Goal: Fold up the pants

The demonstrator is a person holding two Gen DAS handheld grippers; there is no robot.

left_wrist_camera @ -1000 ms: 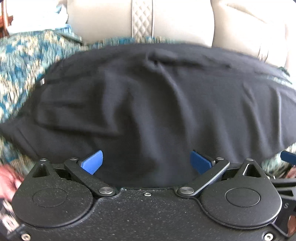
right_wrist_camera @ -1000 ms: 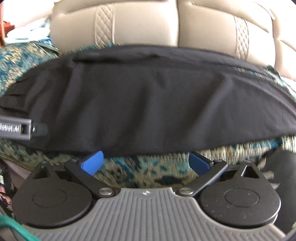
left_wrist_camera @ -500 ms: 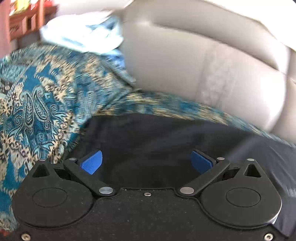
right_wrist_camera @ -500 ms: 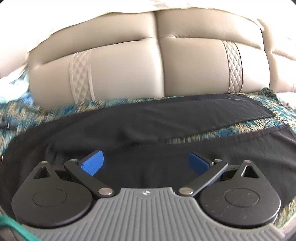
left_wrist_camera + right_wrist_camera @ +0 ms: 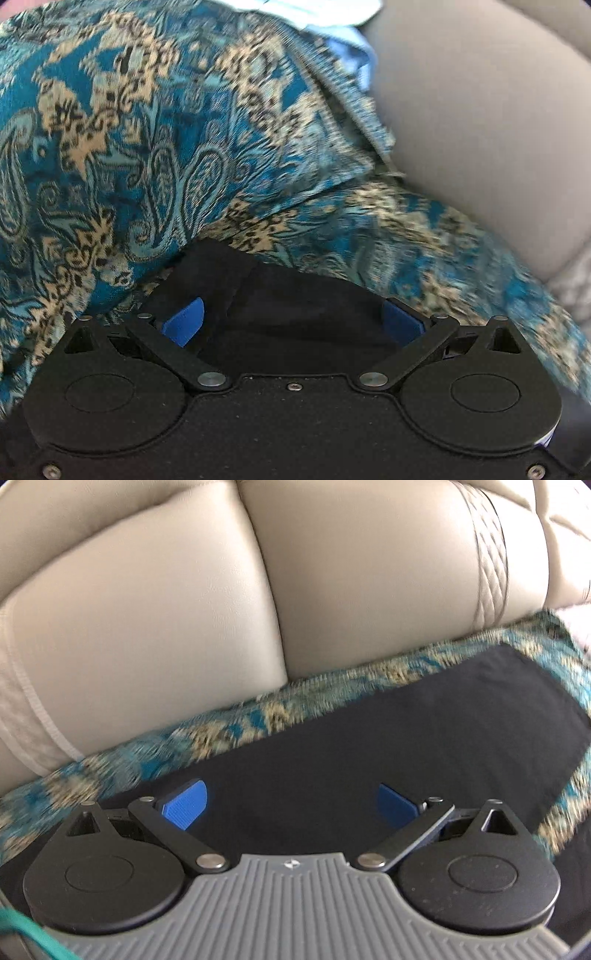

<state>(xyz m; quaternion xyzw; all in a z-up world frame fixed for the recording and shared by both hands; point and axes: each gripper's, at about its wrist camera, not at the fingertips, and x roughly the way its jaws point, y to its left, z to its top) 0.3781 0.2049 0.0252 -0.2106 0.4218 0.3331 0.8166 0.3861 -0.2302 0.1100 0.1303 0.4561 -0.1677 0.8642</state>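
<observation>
Both grippers stand with the jaws wide apart and hold nothing. Between the blue pads of the left gripper (image 5: 291,321) lies one bunched end of the black pants (image 5: 295,295). If it closes here, I think it can catch only the top layer, or also the patterned cover (image 5: 147,147) that rises directly to the left of the pad. The right gripper (image 5: 290,805) hovers over flat pants cloth (image 5: 443,731), which runs forward and to the right. The cloth edge is just ahead of its left pad, then a strip of the cover, then the beige sofa back (image 5: 166,609). A shallow bite there may slip.
</observation>
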